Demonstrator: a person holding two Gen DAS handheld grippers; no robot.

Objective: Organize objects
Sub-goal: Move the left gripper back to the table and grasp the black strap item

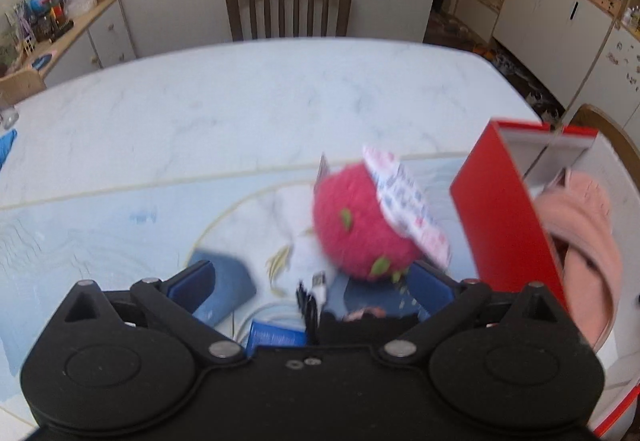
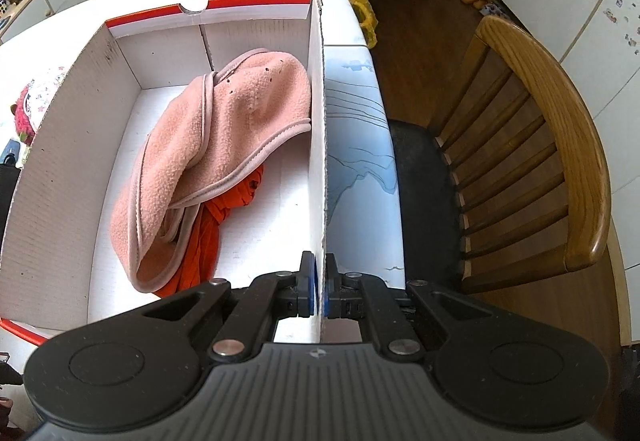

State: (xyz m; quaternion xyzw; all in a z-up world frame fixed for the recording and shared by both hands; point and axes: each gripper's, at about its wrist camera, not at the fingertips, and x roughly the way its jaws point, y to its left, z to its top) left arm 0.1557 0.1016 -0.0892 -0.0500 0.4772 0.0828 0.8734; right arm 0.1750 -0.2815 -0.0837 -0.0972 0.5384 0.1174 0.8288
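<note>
A red-and-white cardboard box [image 2: 60, 145] stands on the table; its red outer wall shows in the left wrist view [image 1: 504, 217]. Inside lie a pink fleece cloth [image 2: 216, 145] and an orange cloth [image 2: 208, 229]. My right gripper [image 2: 319, 289] is shut on the box's right wall [image 2: 318, 121] near its near end. A pink plush ball [image 1: 360, 229] with green spots and a patterned fabric tag sits just left of the box, blurred. My left gripper [image 1: 312, 289] is open, its blue pads [image 1: 192, 285] spread wide, with the plush just ahead of its right finger. The plush also shows in the right wrist view [image 2: 28, 109].
Under the left gripper lie a white USB cable [image 1: 318, 283], a blue item [image 1: 276, 337] and a white cloth [image 1: 296, 217] on a light blue mat [image 1: 80, 233]. The marble table [image 1: 240, 101] stretches ahead. Wooden chairs stand at the far side [image 1: 288, 1] and right [image 2: 540, 145].
</note>
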